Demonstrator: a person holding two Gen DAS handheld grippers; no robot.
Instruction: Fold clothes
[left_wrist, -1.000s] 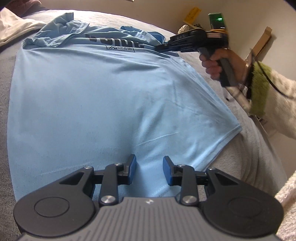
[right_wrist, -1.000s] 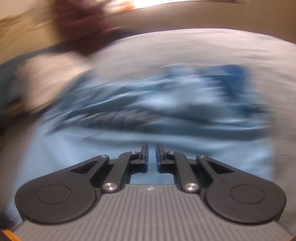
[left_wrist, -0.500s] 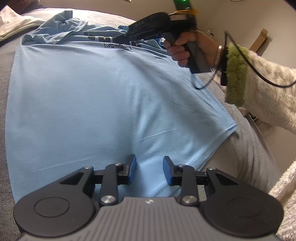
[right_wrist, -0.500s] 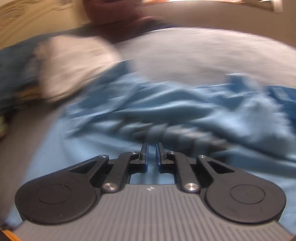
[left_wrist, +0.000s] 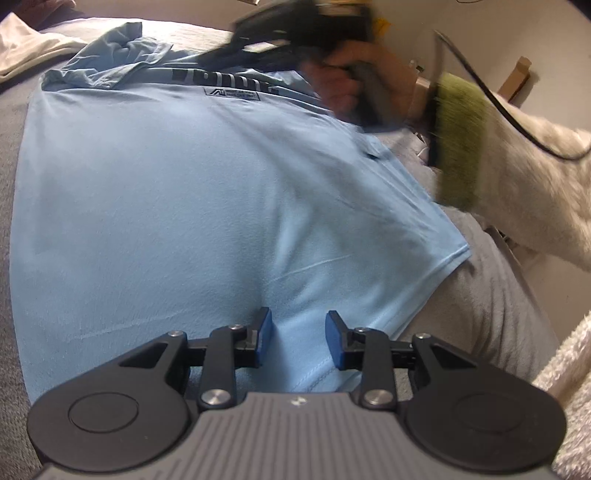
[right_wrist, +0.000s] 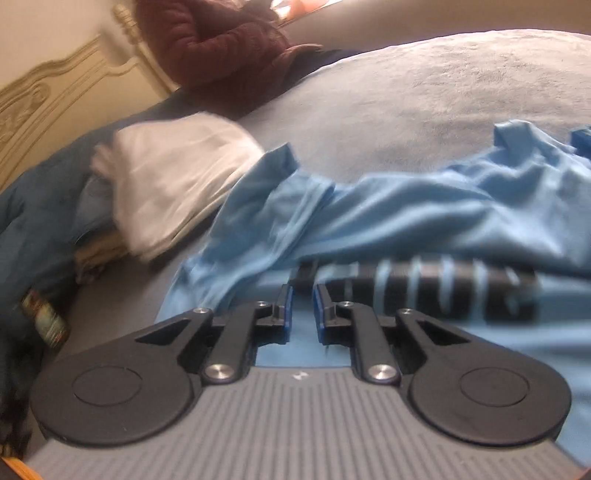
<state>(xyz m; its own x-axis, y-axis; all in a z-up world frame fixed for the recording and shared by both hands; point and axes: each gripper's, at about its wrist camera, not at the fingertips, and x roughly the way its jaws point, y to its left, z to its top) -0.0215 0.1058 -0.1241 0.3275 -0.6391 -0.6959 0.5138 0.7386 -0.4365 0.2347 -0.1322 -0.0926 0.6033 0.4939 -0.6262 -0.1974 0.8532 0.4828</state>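
Observation:
A light blue T-shirt (left_wrist: 177, 192) with dark lettering lies spread on a grey bed; its top is folded over and crumpled. My left gripper (left_wrist: 298, 332) is open just above the hem at the near edge. In the right wrist view the crumpled sleeve and collar (right_wrist: 369, 221) lie ahead with the lettering (right_wrist: 443, 291). My right gripper (right_wrist: 300, 306) hovers over the shirt's top, its jaws slightly apart and empty. It also shows blurred in the left wrist view (left_wrist: 236, 55), held by a hand.
A folded white cloth (right_wrist: 173, 173) rests on a pile at the left of the bed. A maroon jacket (right_wrist: 214, 48) lies by the headboard (right_wrist: 55, 96). Grey blanket (right_wrist: 443, 96) stretches beyond the shirt. A fleece sleeve (left_wrist: 535, 192) crosses the right.
The right gripper has swung left across the top of the shirt, toward its left sleeve, and its jaws have parted slightly. The left gripper has stayed at the hem, open.

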